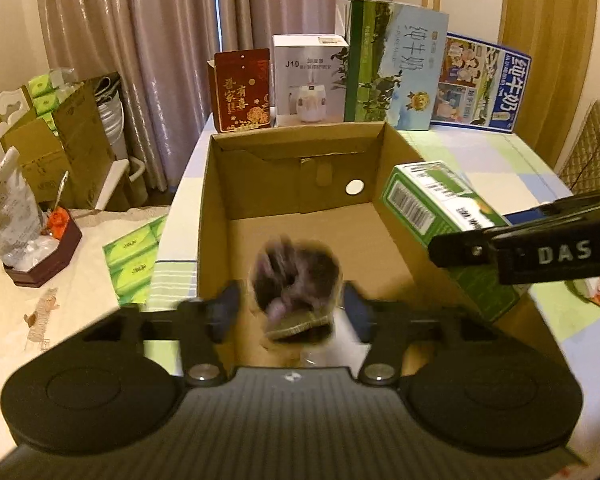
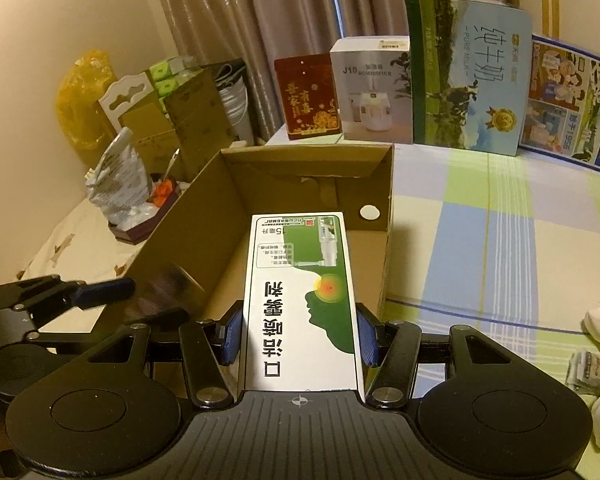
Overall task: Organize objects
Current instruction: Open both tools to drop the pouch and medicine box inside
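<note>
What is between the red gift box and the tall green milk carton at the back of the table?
The white humidifier box stands between the red gift box and the tall green milk carton; both wrist views show it.

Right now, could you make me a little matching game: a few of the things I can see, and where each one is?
Things:
1. green-and-white box
2. blurred dark object
3. red box
4. round white sticker

Places:
A. standing on the table behind the cardboard box
B. on the cardboard box's inner far wall
C. between the right hand-held gripper fingers
D. at the left hand-held gripper, over the cardboard box

Pairs: 1-C, 2-D, 3-A, 4-B
</note>
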{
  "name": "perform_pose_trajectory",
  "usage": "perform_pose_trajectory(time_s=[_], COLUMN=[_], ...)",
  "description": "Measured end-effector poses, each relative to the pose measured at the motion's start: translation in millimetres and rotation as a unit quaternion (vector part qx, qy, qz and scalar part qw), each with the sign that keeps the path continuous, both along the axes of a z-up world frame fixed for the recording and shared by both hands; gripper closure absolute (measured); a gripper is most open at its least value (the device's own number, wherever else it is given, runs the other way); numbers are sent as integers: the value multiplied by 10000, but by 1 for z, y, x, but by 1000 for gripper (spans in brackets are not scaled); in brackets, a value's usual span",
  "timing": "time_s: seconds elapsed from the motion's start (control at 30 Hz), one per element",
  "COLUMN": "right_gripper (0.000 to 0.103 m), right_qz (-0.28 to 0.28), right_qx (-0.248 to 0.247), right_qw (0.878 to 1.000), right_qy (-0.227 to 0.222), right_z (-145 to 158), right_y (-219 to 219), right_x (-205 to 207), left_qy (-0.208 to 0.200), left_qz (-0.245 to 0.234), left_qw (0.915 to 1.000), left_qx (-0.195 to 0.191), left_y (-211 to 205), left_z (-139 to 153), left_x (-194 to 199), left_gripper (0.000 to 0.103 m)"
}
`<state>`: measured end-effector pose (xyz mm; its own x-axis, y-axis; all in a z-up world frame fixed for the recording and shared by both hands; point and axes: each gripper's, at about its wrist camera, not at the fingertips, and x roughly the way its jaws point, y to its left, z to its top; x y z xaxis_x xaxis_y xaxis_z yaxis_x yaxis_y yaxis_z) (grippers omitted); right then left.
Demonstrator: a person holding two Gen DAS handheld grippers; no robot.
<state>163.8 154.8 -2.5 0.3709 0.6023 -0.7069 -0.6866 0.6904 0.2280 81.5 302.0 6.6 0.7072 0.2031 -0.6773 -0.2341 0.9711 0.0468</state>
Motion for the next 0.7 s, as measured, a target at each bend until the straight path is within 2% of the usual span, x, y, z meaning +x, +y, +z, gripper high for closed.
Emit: perform_pose_trajectory(time_s=[0.1,0.3,0.47,0.7], right_gripper=[51,50,46,39], right_qz=[4,-8,-80,-357], right_qx=[11,67,521,717], right_qw=[10000,9999,9986,9968], right_qy=[-11,79,88,8], right_z=[0,-2,6,24], right_y=[0,3,0,-33], right_x=[2,3,6,-6], left_qy=[-14,-96,-203,-266], left_qz=[-79,13,138,277], left_qw=[9998,9999,9997,9993], left_qx=[166,134,49,-5], left_y=[-2,-1,-1,-11], left_z=[2,10,18,27], left_x=[1,-11,-26,-51], left_gripper=[46,45,42,30])
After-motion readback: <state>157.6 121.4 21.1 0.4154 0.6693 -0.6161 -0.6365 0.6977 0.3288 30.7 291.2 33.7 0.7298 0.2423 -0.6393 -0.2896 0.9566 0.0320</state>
